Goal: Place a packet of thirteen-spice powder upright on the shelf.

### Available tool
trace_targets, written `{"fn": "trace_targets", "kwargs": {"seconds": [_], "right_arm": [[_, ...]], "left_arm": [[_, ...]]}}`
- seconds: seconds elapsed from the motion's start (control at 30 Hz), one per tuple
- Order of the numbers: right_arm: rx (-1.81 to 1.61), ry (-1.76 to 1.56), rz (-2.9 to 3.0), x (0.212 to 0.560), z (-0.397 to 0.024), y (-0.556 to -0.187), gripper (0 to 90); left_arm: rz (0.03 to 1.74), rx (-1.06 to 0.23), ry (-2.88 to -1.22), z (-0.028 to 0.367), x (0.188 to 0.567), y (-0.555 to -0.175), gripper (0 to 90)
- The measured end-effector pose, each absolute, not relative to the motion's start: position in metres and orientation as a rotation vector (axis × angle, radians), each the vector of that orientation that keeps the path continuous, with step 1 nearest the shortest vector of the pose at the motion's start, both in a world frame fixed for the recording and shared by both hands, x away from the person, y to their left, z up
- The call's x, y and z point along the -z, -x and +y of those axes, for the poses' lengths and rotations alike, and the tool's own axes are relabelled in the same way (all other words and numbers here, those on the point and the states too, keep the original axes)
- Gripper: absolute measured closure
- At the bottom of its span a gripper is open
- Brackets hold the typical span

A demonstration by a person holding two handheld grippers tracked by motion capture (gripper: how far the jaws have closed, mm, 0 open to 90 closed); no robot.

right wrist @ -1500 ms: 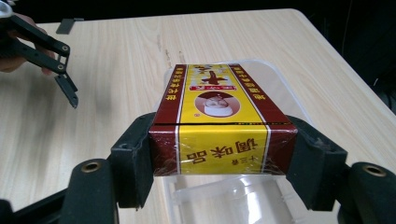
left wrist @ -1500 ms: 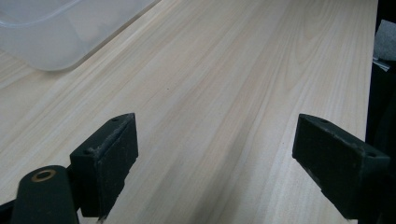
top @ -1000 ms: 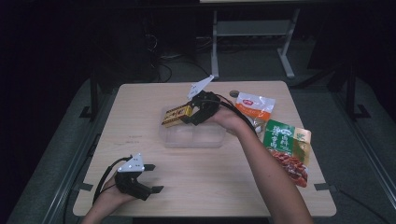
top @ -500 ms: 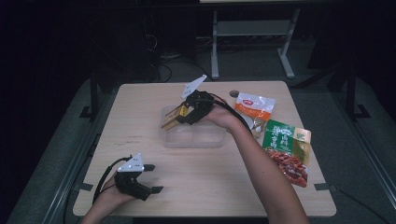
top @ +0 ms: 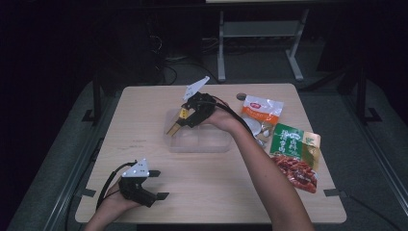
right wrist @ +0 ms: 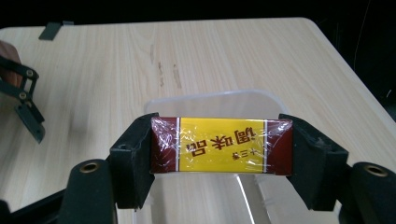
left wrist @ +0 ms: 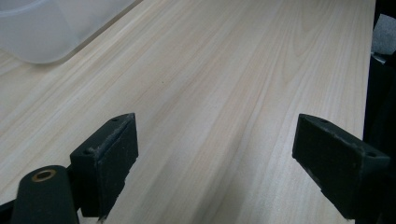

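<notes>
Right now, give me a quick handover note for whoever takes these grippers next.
Right hand-held gripper: shut on the yellow and maroon packet, held over the clear plastic container.
Left hand-held gripper: open, holding nothing, low over the bare wooden table near its front left corner.
Orange pouch, green pouch and red snack bag lie at the table's right side.
Done: packet picked up.
Likely left: release it into the container; the pouches may follow.

Bare table (top: pixel 144 120) lies open left of the clear tray (top: pixel 197 143) and between it and my left gripper (top: pixel 153 185). Snack packets (top: pixel 293 149) crowd the right side; my right forearm (top: pixel 260 163) crosses the middle.
</notes>
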State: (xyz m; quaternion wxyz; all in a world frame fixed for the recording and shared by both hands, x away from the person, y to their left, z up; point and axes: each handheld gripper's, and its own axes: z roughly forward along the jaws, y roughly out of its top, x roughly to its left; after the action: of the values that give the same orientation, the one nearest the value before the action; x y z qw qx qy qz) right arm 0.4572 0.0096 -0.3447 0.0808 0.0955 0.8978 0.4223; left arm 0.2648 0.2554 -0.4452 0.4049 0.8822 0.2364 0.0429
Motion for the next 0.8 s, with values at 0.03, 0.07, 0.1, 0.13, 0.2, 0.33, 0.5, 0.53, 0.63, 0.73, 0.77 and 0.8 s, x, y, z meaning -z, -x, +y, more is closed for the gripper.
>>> {"fn": "trace_targets", "kwargs": {"seconds": [0.03,0.07,0.1,0.13,0.2,0.33,0.5,0.53,0.63,0.73,0.77,0.8], "right_arm": [[-1.259,-0.256,2.672,0.345,0.010,-0.459,31.2],[-1.269,-0.265,2.671,0.344,0.011,-0.459,31.2],[-1.275,-0.268,2.672,0.344,0.012,-0.459,31.2],[-1.275,-0.243,2.661,0.344,0.013,-0.461,31.2],[-1.278,-0.250,2.667,0.343,0.016,-0.461,31.2],[-1.283,-0.232,2.670,0.339,0.024,-0.463,31.2],[-1.301,-0.210,2.669,0.339,0.034,-0.467,31.1],[-1.294,-0.211,2.672,0.339,0.036,-0.467,31.1],[-1.290,-0.209,2.683,0.342,0.041,-0.468,31.1],[-1.280,-0.200,2.693,0.346,0.045,-0.470,31.1],[-1.277,-0.200,2.694,0.347,0.046,-0.471,31.1],[-1.278,-0.206,2.695,0.348,0.047,-0.471,31.1]], "left_arm": [[0.597,-0.107,-2.227,0.255,0.445,-0.265,13.8],[0.593,-0.107,-2.229,0.255,0.445,-0.265,13.8],[0.591,-0.108,-2.232,0.255,0.446,-0.265,13.8],[0.586,-0.110,-2.235,0.255,0.446,-0.265,13.8],[0.586,-0.107,-2.236,0.255,0.446,-0.265,13.8],[0.587,-0.104,-2.238,0.254,0.446,-0.265,13.8],[0.585,-0.101,-2.240,0.254,0.446,-0.265,13.8],[0.585,-0.100,-2.240,0.254,0.446,-0.265,13.8],[0.586,-0.097,-2.239,0.253,0.446,-0.265,13.8],[0.596,-0.086,-2.224,0.252,0.447,-0.265,13.7],[0.597,-0.085,-2.215,0.253,0.447,-0.265,13.7],[0.602,-0.080,-2.204,0.253,0.447,-0.266,13.7]]}}
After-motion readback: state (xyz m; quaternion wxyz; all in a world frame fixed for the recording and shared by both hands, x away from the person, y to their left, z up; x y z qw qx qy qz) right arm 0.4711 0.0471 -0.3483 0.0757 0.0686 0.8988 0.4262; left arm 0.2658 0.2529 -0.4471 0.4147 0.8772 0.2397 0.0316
